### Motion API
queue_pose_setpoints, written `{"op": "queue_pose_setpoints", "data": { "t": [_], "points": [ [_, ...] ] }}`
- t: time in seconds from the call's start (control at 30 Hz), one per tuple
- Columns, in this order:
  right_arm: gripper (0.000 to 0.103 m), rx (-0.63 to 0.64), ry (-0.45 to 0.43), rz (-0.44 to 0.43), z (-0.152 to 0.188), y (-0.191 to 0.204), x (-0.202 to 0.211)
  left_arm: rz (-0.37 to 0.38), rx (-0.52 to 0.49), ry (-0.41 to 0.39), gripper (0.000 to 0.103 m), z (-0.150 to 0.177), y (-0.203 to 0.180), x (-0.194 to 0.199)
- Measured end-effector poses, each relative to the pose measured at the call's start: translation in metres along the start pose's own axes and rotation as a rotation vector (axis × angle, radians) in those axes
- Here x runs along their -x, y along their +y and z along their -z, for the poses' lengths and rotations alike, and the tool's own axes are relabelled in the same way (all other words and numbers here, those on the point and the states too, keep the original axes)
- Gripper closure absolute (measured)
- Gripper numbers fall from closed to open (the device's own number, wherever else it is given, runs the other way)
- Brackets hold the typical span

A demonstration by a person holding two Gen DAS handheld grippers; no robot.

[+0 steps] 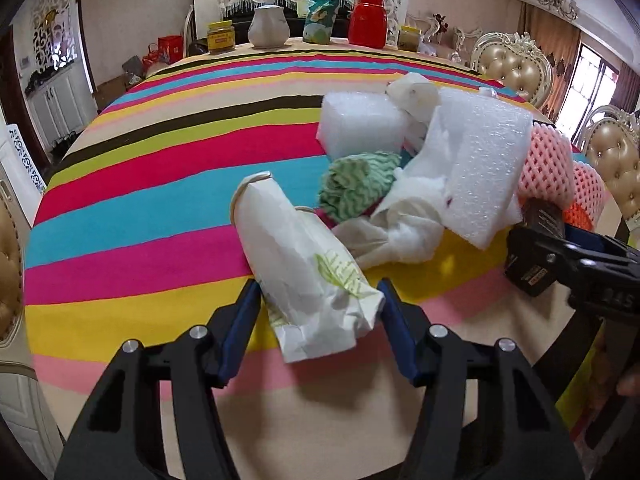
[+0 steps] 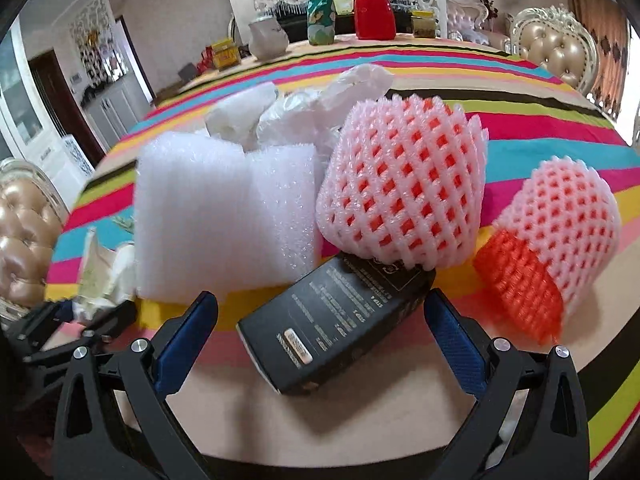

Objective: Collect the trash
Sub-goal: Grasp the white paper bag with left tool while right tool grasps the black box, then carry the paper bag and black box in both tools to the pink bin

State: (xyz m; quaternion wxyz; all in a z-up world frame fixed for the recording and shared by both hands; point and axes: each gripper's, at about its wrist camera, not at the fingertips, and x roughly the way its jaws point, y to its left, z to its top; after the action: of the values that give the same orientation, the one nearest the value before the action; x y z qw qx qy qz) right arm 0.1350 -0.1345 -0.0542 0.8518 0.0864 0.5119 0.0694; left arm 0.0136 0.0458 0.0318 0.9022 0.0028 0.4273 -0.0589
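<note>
A crumpled white paper bag (image 1: 304,272) with green print lies on the striped tablecloth (image 1: 160,184). My left gripper (image 1: 319,300) is shut on its near end, a blue pad pressing each side. My right gripper (image 2: 322,304) is open around a black box (image 2: 336,320) lying flat, and its pads stand apart from the box. Behind the box is a heap of white foam sheets (image 2: 224,216), two pink foam fruit nets (image 2: 400,184) and an orange net (image 2: 520,292). A green wavy cloth (image 1: 356,180) and white tissue (image 1: 400,224) lie beside the paper bag.
At the table's far edge stand a red thermos (image 1: 368,16), a white jug (image 1: 269,26), a green packet (image 1: 320,12) and jars (image 1: 220,36). Padded chairs (image 1: 512,64) line the right side. The right gripper (image 1: 560,248) is close to the right of the left one.
</note>
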Motion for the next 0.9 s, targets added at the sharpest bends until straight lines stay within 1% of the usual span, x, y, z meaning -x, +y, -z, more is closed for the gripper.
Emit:
{"op": "queue_pose_setpoints", "data": {
  "t": [0.07, 0.1, 0.13, 0.17, 0.2, 0.33, 0.43, 0.53, 0.8, 0.9],
  "points": [
    [0.008, 0.018, 0.001, 0.004, 0.005, 0.002, 0.000, -0.009, 0.000, -0.023, 0.047, -0.002, 0.002, 0.003],
    [0.019, 0.023, -0.002, 0.003, 0.007, 0.002, 0.001, -0.019, -0.002, -0.040, 0.047, -0.003, 0.004, 0.006],
    [0.032, 0.022, 0.004, -0.006, 0.008, 0.000, 0.001, -0.021, 0.000, -0.053, 0.047, 0.000, 0.004, 0.009],
    [0.038, 0.017, 0.009, -0.023, 0.010, -0.002, 0.001, -0.022, 0.003, -0.063, 0.048, 0.000, 0.005, 0.010],
    [0.042, 0.013, 0.005, -0.039, 0.012, -0.004, 0.003, -0.022, 0.006, -0.069, 0.048, -0.001, 0.005, 0.011],
    [0.055, 0.017, -0.028, -0.044, 0.015, -0.012, 0.014, -0.008, 0.014, -0.076, 0.048, 0.001, 0.006, 0.012],
    [0.060, 0.010, -0.050, -0.045, 0.016, -0.020, 0.024, -0.012, 0.011, -0.102, 0.048, 0.002, 0.005, 0.016],
    [0.062, 0.008, -0.072, -0.056, 0.020, -0.028, 0.034, -0.002, 0.010, -0.122, 0.048, 0.007, 0.003, 0.022],
    [0.062, 0.043, -0.137, -0.137, 0.034, -0.035, 0.064, 0.028, -0.002, -0.213, 0.048, 0.013, -0.010, 0.038],
    [0.062, 0.043, -0.150, -0.159, 0.040, -0.041, 0.073, 0.051, -0.002, -0.247, 0.048, 0.015, -0.014, 0.045]
  ]
}}
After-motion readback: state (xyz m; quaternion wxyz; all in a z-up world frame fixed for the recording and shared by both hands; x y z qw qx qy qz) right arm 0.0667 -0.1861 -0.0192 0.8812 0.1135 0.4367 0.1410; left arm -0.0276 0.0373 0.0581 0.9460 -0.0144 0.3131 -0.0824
